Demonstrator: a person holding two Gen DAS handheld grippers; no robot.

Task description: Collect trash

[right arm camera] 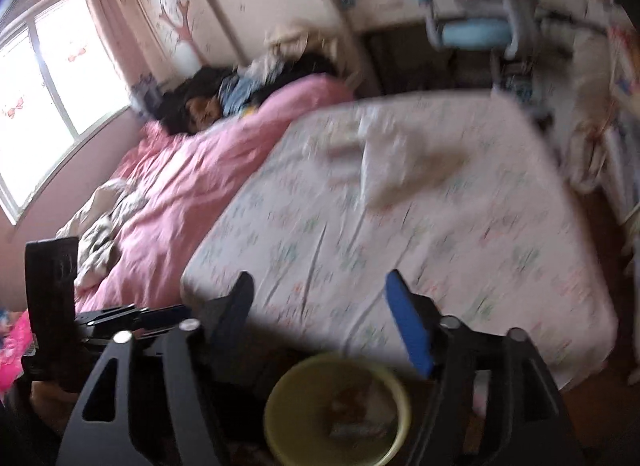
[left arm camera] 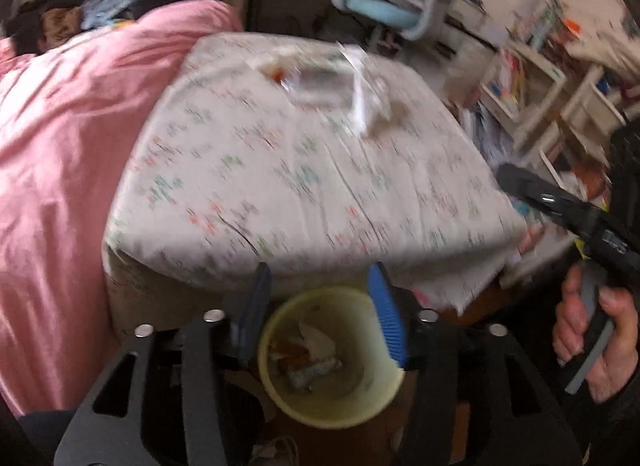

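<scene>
Both tools [left arm camera: 316, 306] [right arm camera: 324, 318] agape, empty, above yellow bin [left arm camera: 332, 358]; wrappers [left arm camera: 320, 81] on bed beyond.

Yellow bin [left arm camera: 332, 398] holding scraps, wrappers [left arm camera: 332, 81] on bed

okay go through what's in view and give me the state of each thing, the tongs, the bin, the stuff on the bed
Left tongs: open, nothing between them.
Right tongs: open, nothing between them.
Yellow bin: upright, no lid, some trash inside.
Plastic wrappers: loose on the bed, not picked up.
Pink quilt: rumpled, pushed aside.
</scene>
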